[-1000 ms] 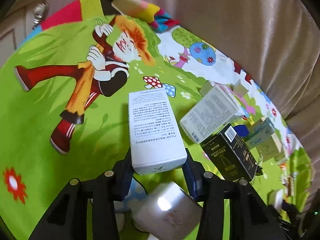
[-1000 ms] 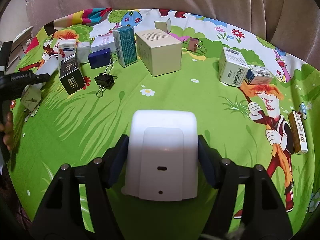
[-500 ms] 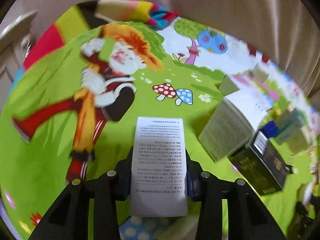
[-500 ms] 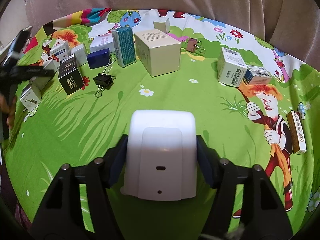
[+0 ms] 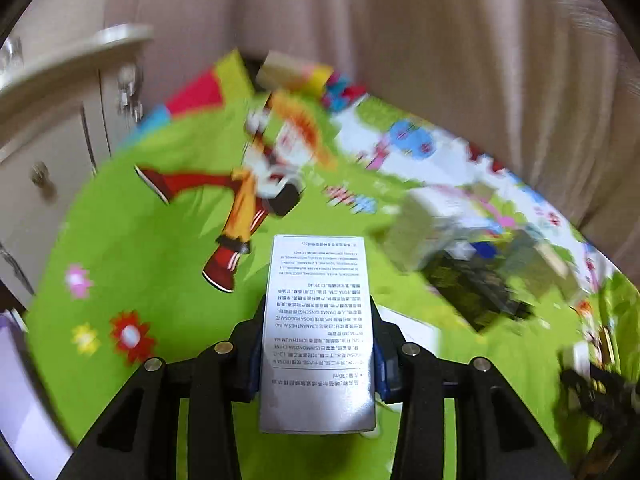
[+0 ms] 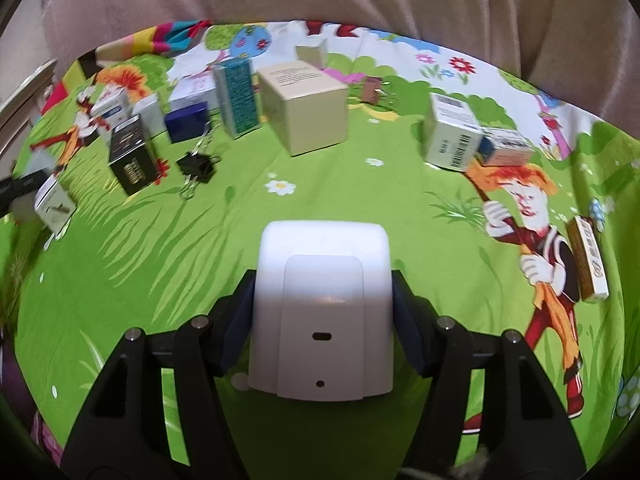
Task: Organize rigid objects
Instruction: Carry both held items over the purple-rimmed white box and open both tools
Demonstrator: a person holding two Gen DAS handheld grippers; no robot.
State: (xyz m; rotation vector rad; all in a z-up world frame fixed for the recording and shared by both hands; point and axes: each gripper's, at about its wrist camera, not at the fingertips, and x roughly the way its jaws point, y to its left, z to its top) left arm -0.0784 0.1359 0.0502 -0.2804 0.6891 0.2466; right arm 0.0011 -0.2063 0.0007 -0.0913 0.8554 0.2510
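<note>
A tall white printed carton (image 5: 318,332) is clamped between the jaws of the left gripper (image 5: 316,356) at the lower centre of the left wrist view, its text-covered face turned to the camera; the green cartoon cloth (image 5: 132,240) behind it is heavily blurred. To the right of the carton in that view, a blurred cluster of boxes can be made out, among them a dark box (image 5: 476,292); finer detail cannot be told. In the right wrist view, a white rounded plastic device (image 6: 322,316) is gripped between the jaws of the right gripper (image 6: 322,312) at the lower centre. Across the upper part of that frame, a beige box (image 6: 306,106) is seen standing on the cloth, with a tall teal box (image 6: 238,96) just beside it on the left and a blue box (image 6: 187,121) further left. A black binder clip (image 6: 198,168) lies near a black box (image 6: 132,156) at the left. At the right, a barcoded white box (image 6: 452,132) touches a smaller box (image 6: 506,148), and a slim gold-edged box (image 6: 588,258) lies at the far right.
</note>
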